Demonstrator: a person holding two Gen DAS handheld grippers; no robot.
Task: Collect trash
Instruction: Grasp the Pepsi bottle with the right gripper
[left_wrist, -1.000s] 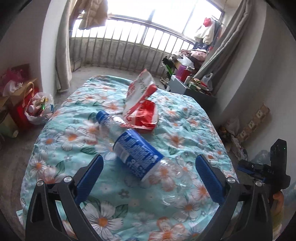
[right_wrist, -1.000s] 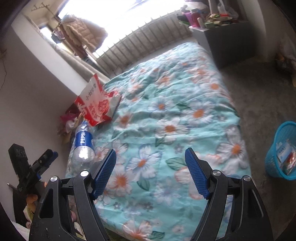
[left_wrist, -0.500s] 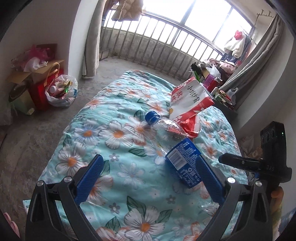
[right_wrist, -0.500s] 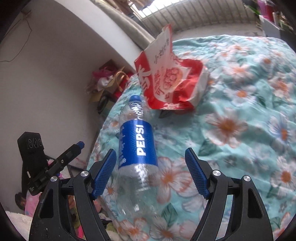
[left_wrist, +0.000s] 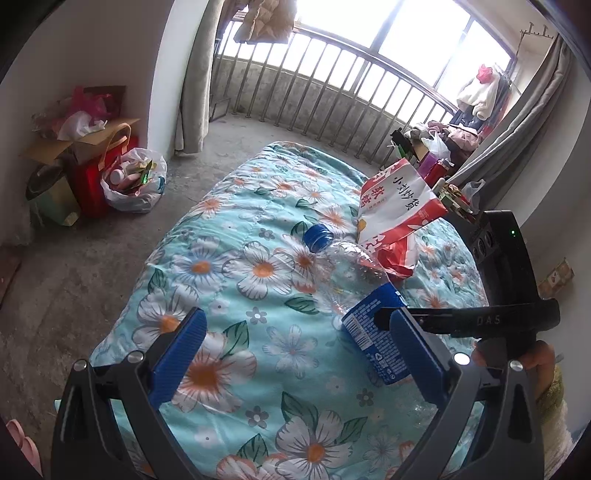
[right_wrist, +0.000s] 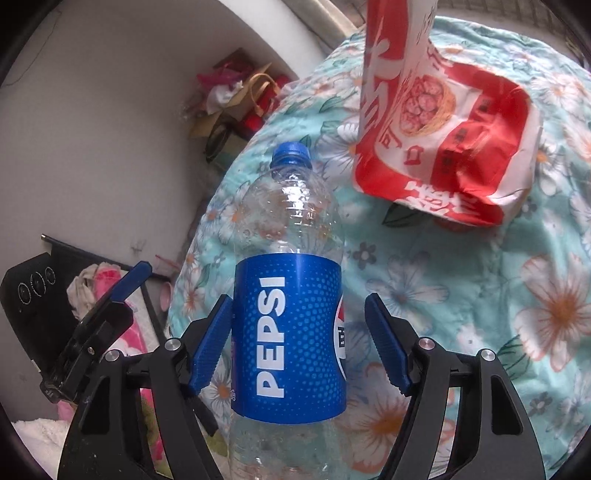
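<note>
Right claw (right_wrist: 299, 343) straddles the bottle (right_wrist: 291, 295) at its blue label, its jaws just closing in: the left pad touches or nearly touches, the right stands off, nothing gripped. Lying on the bed (right_wrist: 480, 295), the bottle runs lengthwise up the frame's middle, cap (right_wrist: 290, 153) farthest away. Left claw (left_wrist: 295, 354) hangs released beside it, bottle at lower right.

Bottle (right_wrist: 288, 325) blue label: "PEPSI". Red-white snack bag (left_wrist: 397, 210): "小刘炒货". Right gripper's (left_wrist: 491, 321) arm: "DAS".

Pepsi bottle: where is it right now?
The Pepsi bottle lies on the floral quilt between the open right hand-held gripper, cap toward the red snack bag.
</note>
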